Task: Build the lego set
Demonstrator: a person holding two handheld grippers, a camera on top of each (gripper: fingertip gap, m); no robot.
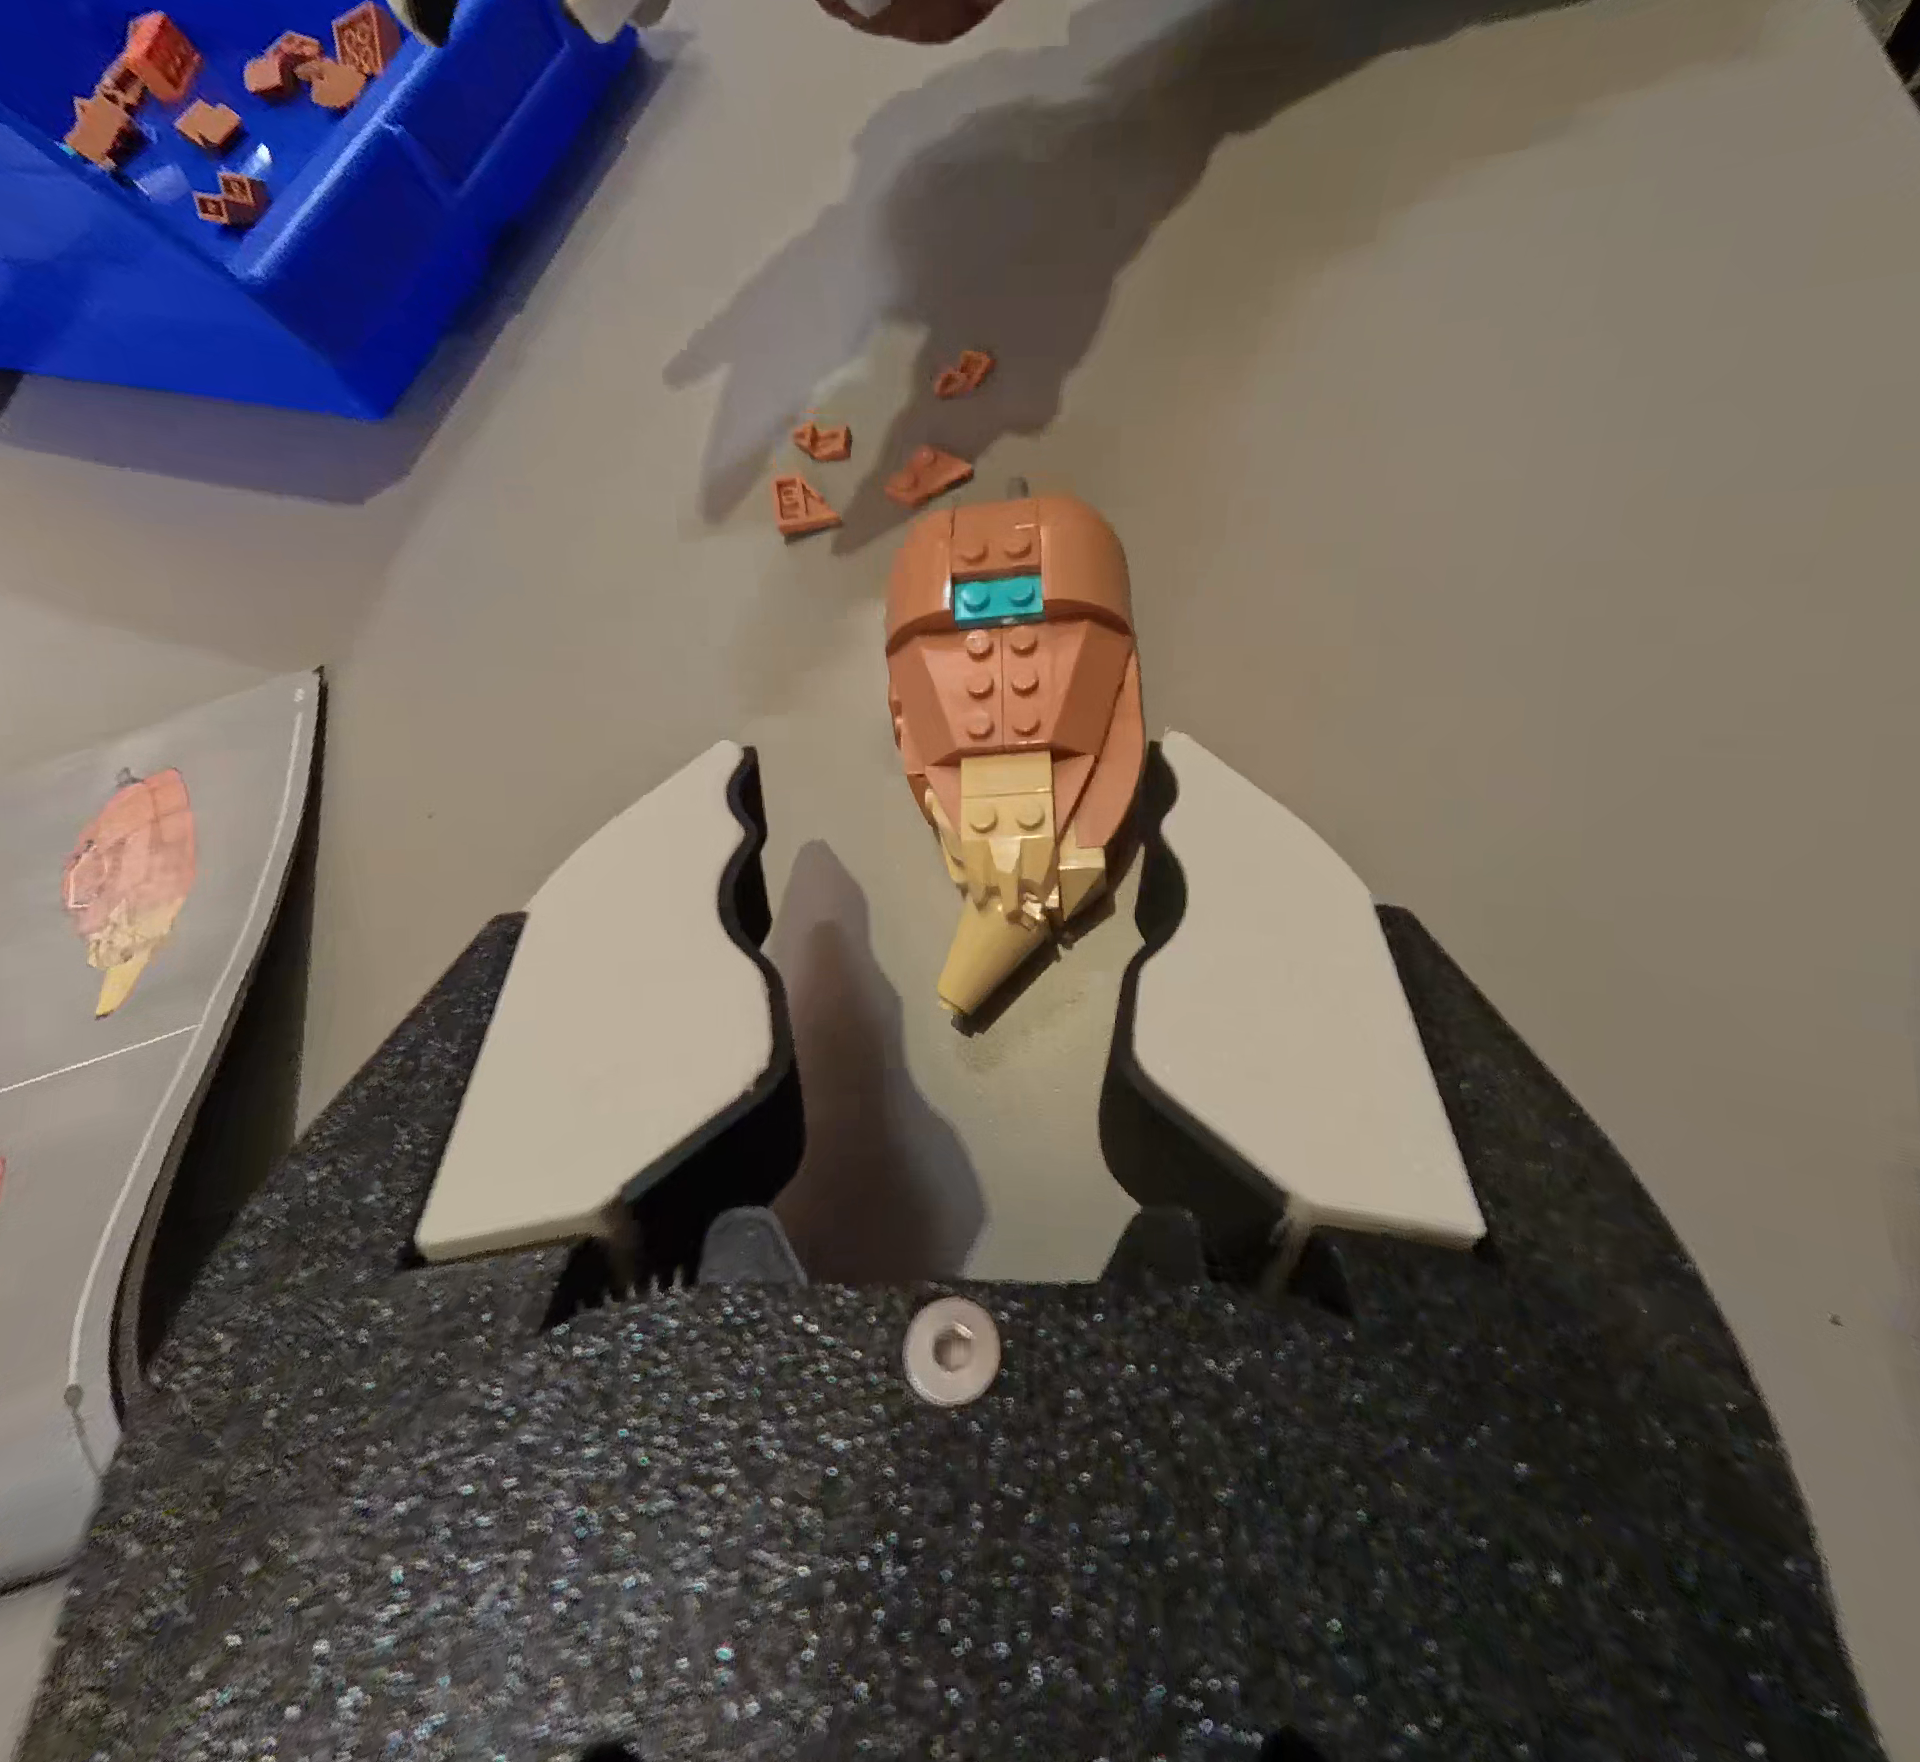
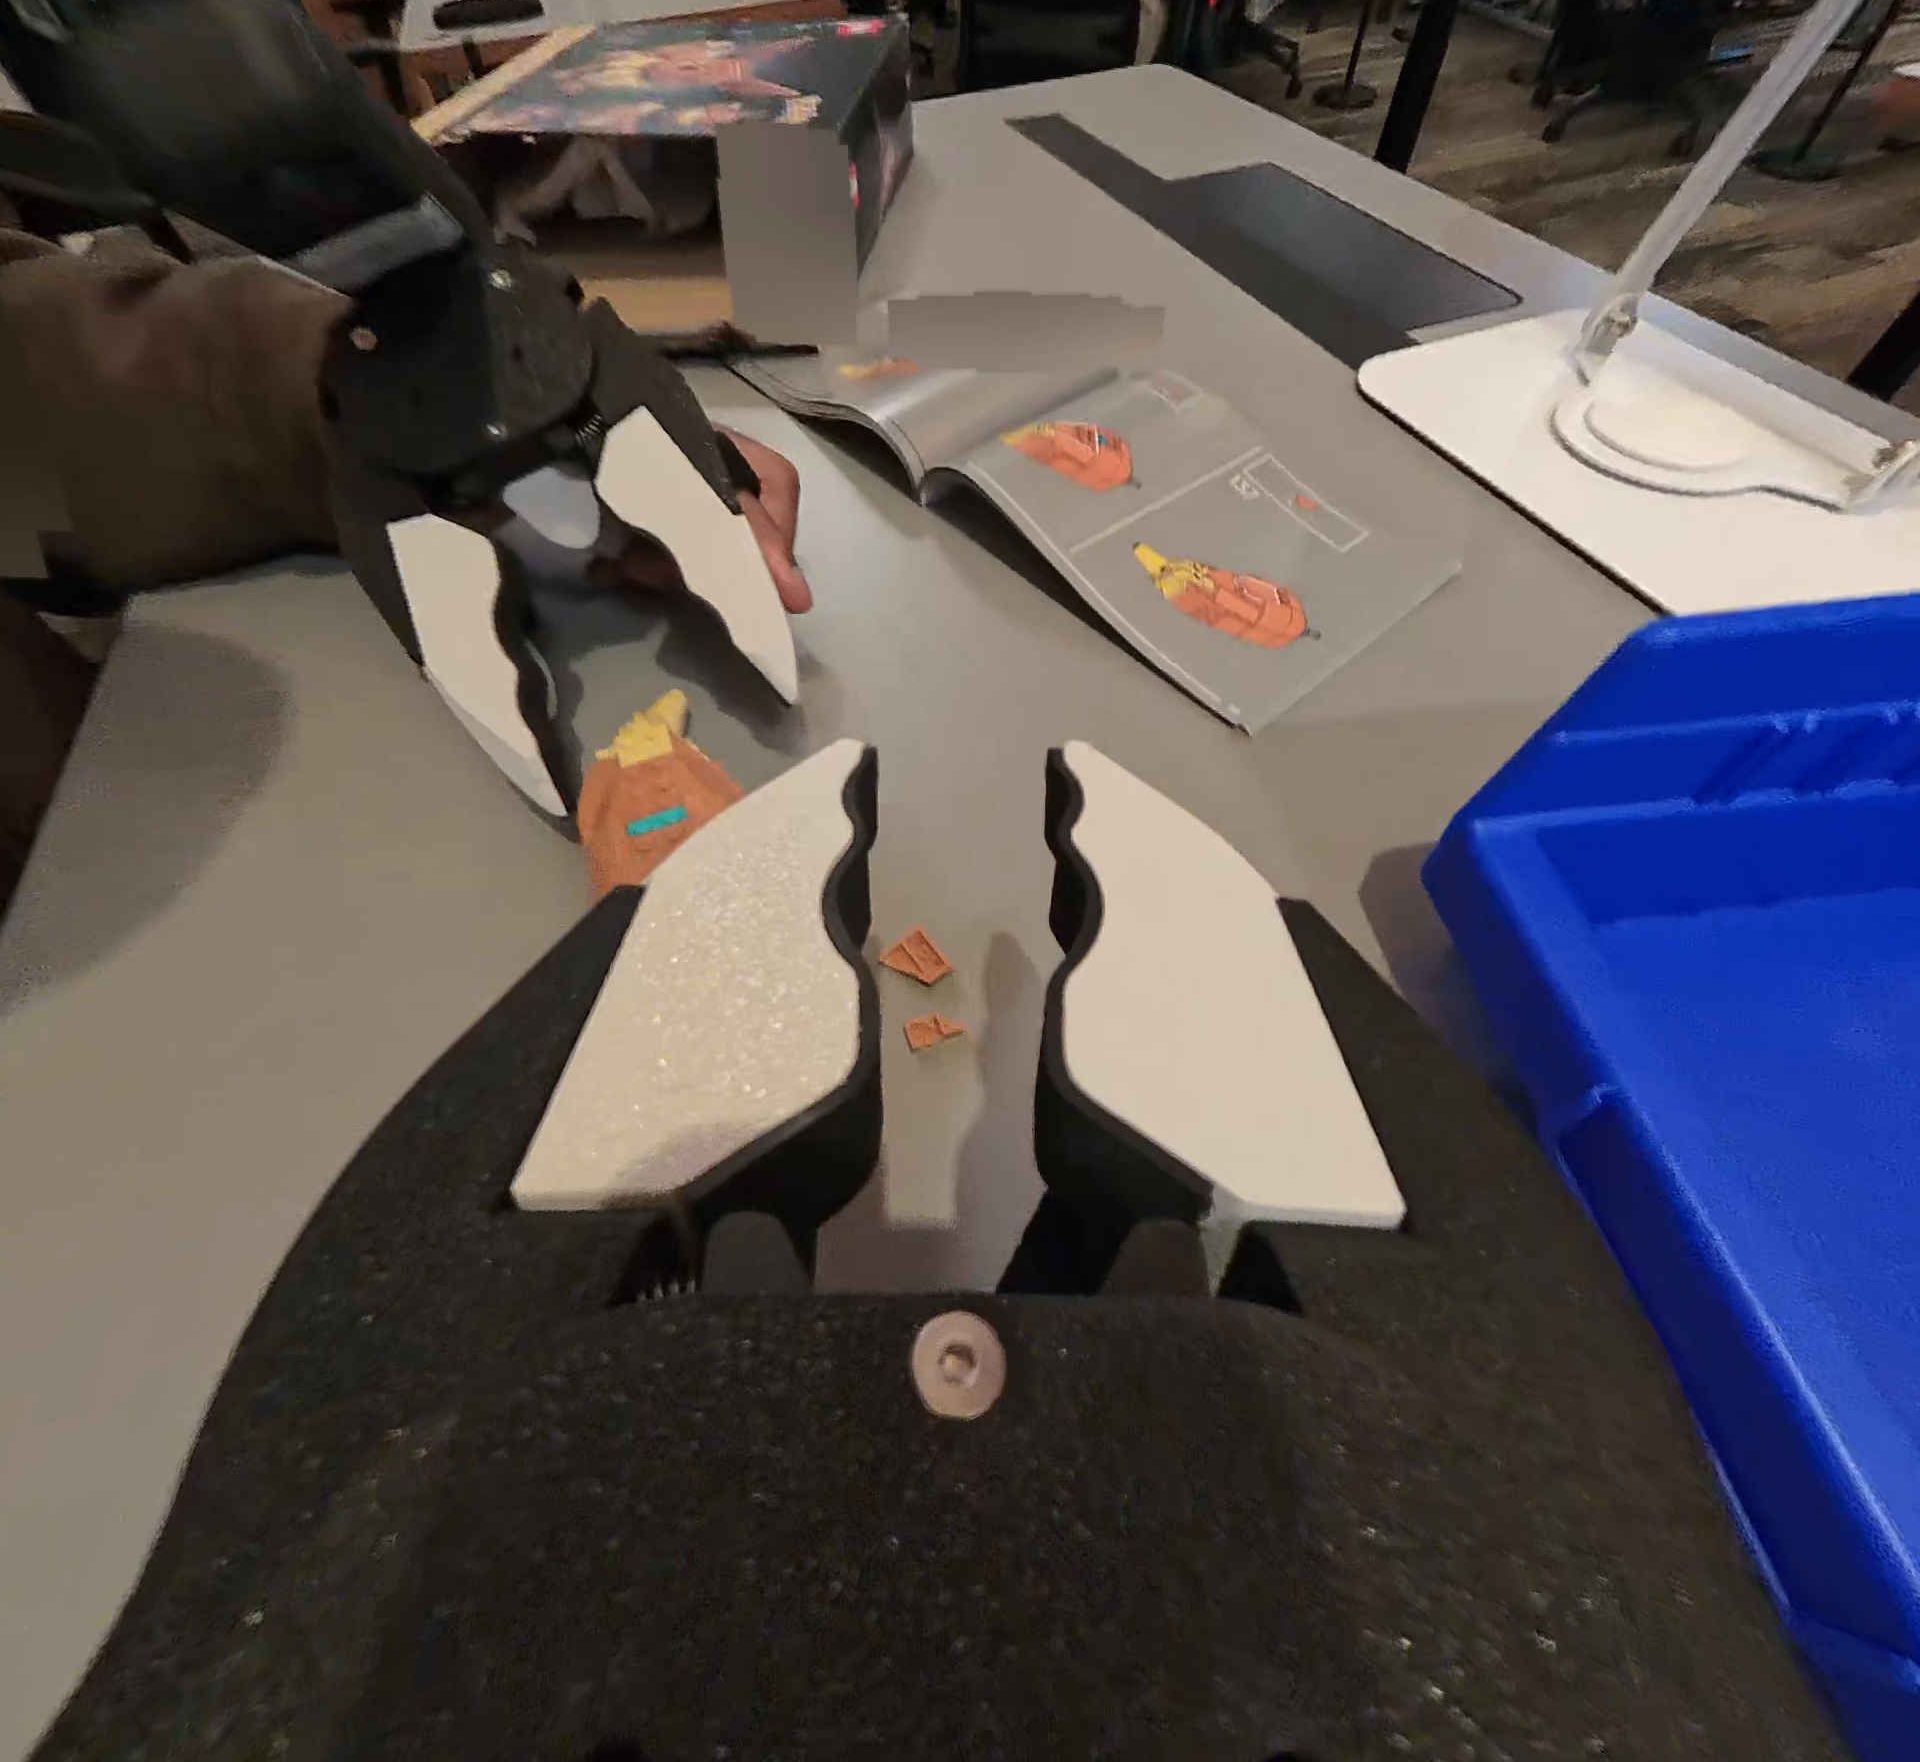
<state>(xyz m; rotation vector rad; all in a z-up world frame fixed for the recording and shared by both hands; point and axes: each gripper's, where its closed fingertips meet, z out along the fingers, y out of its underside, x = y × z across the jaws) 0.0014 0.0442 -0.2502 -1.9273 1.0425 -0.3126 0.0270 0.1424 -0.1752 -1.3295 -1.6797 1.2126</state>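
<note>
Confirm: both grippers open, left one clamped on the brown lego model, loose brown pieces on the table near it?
Not quite. The left gripper isn't clamped on the brown lego model: in the left wrist view its fingers stand apart with the model lying on the table between them. The rest holds: right gripper open, loose brown pieces beside the model.

Brown-tan lego model, teal stripe; blue bin; grey table.

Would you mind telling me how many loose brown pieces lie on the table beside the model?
4, beyond the model's rounded end: one farthest, one left, one nearest left, one nearest the model. More could hide.
</note>
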